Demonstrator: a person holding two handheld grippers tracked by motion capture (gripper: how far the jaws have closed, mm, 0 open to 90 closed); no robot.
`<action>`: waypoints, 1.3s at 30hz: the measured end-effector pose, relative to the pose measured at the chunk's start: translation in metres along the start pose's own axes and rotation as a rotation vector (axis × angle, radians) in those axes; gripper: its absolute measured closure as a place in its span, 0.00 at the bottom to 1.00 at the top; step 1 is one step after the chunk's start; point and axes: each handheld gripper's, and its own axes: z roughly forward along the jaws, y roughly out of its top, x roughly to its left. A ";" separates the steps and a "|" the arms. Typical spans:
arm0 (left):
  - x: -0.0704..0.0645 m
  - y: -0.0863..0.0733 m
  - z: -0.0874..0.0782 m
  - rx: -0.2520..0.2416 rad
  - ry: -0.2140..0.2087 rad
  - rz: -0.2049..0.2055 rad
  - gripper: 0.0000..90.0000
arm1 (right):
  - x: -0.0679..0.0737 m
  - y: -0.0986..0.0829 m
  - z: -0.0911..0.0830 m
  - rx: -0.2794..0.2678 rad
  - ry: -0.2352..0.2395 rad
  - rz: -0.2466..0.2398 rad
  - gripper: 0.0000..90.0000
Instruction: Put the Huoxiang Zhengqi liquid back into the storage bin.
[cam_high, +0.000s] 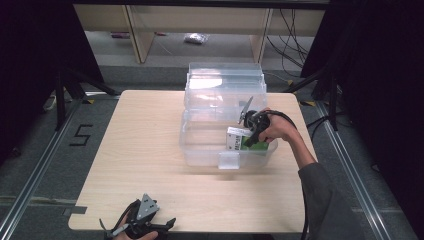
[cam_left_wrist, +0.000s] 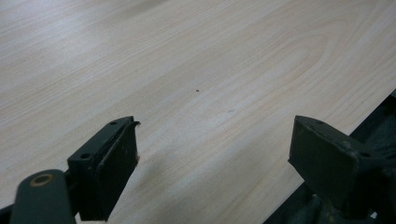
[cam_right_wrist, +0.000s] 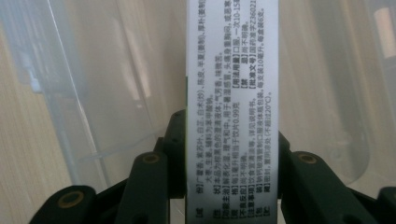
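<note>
Nearest the camera, the left gripper (cam_high: 142, 225) rests at the near edge of the table (cam_high: 145, 150), well apart from the clear plastic bin (cam_high: 200, 150); its jaws stand wide with nothing between them, bare wood grain beneath.

Right gripper (cam_high: 248, 131) is inside the bin at its right end, jaws closed flat on the narrow printed side of a white and green carton (cam_high: 239, 140). Carton sits low in the bin, near the front wall; whether it touches the floor cannot be told.

Judgement: placing step, carton going into the bin. Next move calls for setting it down squarely, then spreading the jaws and lifting clear of the rim.

Table is pale laminate, unmarked. Behind the bin, its hinged lid (cam_high: 225, 80) stands open. Beyond, grey floor, cables (cam_high: 295, 45) and wooden shelving legs (cam_high: 140, 35).
</note>
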 end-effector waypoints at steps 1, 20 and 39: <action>0.000 0.000 0.000 -0.002 0.000 -0.002 0.16 | 0.000 0.000 0.002 0.003 -0.001 -0.002 0.71; -0.001 0.000 0.000 -0.007 -0.002 -0.008 0.16 | 0.001 -0.006 0.009 0.016 0.005 0.041 0.69; -0.001 0.000 0.000 -0.010 -0.003 -0.011 0.16 | 0.010 -0.006 -0.033 -0.145 -0.024 0.108 0.50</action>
